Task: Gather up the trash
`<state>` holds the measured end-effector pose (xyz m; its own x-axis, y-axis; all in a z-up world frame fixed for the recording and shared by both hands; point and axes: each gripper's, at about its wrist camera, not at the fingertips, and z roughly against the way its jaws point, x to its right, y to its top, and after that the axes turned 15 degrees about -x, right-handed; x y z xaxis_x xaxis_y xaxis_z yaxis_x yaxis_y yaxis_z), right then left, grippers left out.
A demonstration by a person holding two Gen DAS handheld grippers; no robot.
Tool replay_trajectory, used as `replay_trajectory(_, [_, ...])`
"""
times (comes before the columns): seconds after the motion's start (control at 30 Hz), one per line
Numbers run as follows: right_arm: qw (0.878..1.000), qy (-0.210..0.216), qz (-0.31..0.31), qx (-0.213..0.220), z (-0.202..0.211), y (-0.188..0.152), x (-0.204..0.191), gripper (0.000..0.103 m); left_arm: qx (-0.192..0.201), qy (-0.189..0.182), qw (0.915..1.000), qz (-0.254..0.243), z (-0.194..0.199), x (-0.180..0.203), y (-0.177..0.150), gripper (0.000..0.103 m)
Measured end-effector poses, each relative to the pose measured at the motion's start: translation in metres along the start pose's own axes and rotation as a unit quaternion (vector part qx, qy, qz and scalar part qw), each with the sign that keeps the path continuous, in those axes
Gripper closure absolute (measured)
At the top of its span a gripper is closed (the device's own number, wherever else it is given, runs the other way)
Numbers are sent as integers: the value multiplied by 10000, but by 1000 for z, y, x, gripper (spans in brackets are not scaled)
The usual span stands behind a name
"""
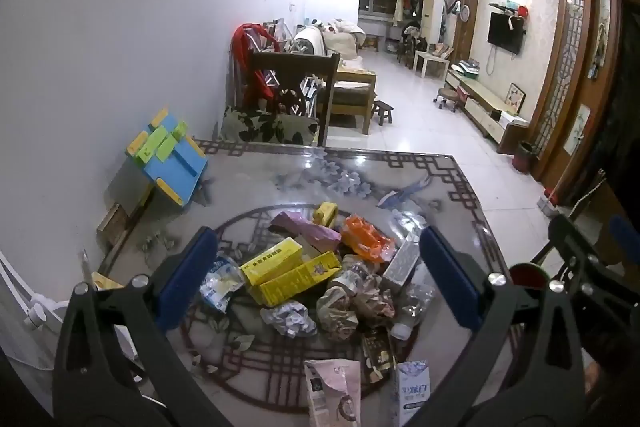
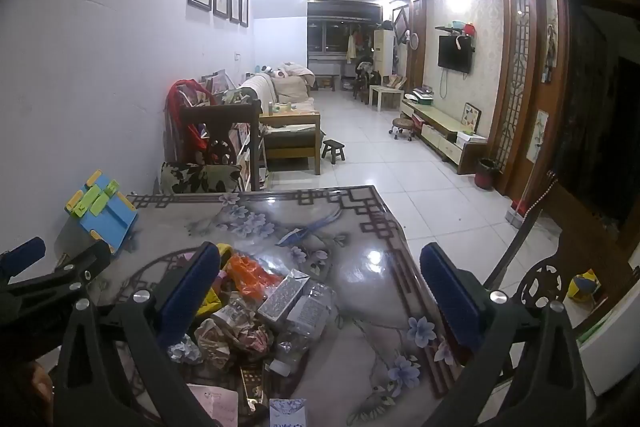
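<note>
A pile of trash lies on the patterned table [image 1: 440, 179]: yellow boxes [image 1: 288, 273], an orange wrapper [image 1: 366, 237], crumpled paper [image 1: 290, 319], a grey carton [image 1: 404, 261], a pink pouch [image 1: 334, 387] and a small milk carton [image 1: 412, 389]. My left gripper [image 1: 320, 279] is open, above the pile, fingers either side of it. My right gripper [image 2: 320, 291] is open and empty, above the pile's right side, near the grey carton [image 2: 282, 293] and a clear bag [image 2: 310, 311]. The right gripper also shows at the right edge of the left wrist view [image 1: 592, 247].
A blue and green toy stand [image 1: 168, 155] sits at the table's back left. A dark wooden chair [image 1: 296, 91] stands behind the table, another chair [image 2: 544, 279] at its right. A blue wrapper [image 2: 296, 235] lies apart on the table. Tiled floor stretches beyond.
</note>
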<state>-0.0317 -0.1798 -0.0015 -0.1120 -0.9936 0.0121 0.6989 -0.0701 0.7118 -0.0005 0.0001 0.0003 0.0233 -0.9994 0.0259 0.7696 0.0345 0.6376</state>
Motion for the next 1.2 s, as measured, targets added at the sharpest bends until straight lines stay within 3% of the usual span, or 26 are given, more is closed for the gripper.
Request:
replay_trajectory(1.0, [10000,-50,48,46,3,2,-2,7,10,187,9997,164,-4,-15,-1,3])
replay_trajectory(1.2, [9999,-56,50,66,4,7,8,7,-69,46,9995,298,-7,-21,-1,3])
